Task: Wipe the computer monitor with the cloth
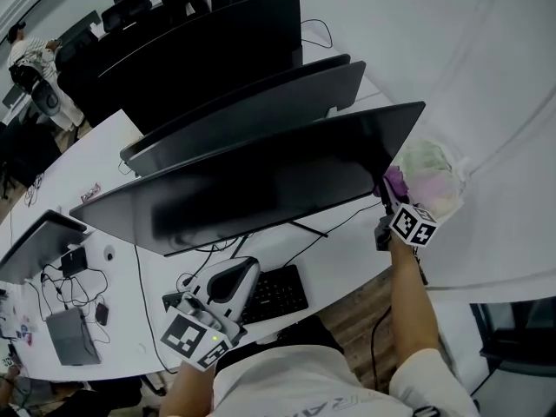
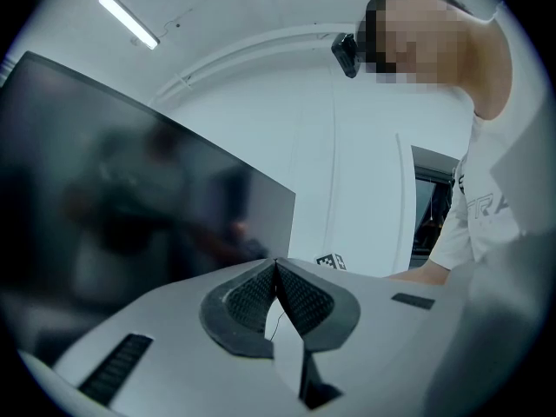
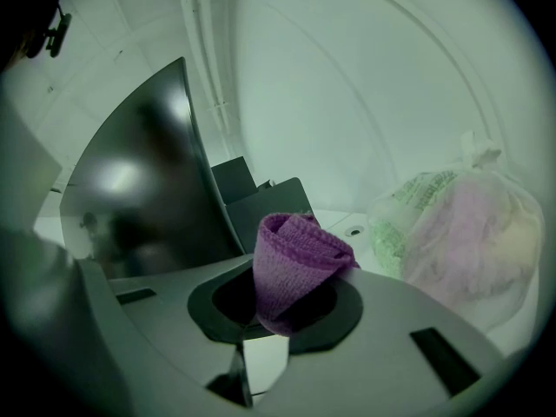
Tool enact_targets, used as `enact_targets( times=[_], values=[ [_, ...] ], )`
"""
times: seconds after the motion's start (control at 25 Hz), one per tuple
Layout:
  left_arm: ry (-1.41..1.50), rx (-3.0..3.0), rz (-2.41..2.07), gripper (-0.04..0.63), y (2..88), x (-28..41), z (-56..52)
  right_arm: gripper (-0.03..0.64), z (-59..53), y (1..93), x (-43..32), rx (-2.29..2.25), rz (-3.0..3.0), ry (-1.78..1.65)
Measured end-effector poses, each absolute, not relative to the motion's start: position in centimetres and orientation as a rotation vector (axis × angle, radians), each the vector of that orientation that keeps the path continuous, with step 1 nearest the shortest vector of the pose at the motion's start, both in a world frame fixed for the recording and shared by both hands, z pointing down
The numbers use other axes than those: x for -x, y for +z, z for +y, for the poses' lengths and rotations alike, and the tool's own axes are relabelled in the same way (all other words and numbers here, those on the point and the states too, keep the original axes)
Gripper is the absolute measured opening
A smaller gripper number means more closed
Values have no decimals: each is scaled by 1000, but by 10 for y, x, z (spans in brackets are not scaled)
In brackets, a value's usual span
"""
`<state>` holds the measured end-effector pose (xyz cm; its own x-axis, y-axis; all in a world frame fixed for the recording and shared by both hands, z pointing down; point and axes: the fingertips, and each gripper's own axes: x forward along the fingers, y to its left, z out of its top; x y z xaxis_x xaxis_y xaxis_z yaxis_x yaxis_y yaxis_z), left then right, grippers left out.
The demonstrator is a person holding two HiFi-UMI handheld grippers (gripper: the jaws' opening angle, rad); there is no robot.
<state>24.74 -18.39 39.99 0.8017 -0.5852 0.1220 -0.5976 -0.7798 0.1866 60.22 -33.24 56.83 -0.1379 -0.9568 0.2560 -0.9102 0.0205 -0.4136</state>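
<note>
At the monitor's [image 1: 261,176] right edge, my right gripper [image 3: 287,294] is clamped on the purple cloth [image 3: 295,259], which stands up from the jaws in a tight roll, just off the screen's corner. My left gripper [image 2: 276,272] is pressed closed on nothing, low in front of the monitor near the keyboard [image 1: 274,292].

I think the roll gives only a small pad, so if I press hard the jaw tips could meet the glass and mark it. A drag might also tug the cloth loose. Pushing at this far edge could swivel the monitor, since nothing braces it.

Right of the monitor, a knotted translucent plastic bag [image 1: 430,176] sits on the counter [image 1: 343,259]. It holds something soft, pale pink and green, and I cannot tell what.
</note>
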Motion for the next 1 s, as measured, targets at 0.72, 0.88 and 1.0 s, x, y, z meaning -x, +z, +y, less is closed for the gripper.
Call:
enact_targets(
  times=[0.72, 0.88, 1.0],
  values=[
    [150, -2722, -956, 9, 414, -235, -176, 69, -319, 649, -601, 2023, 2149, -951],
    [158, -2717, -954, 11, 416, -233, -174, 69, -315, 662, -592, 2036, 2201, -978],
    [155, -2716, -962, 10, 416, -231, -173, 69, -316, 664, -579, 2020, 2245, -982]
  ],
)
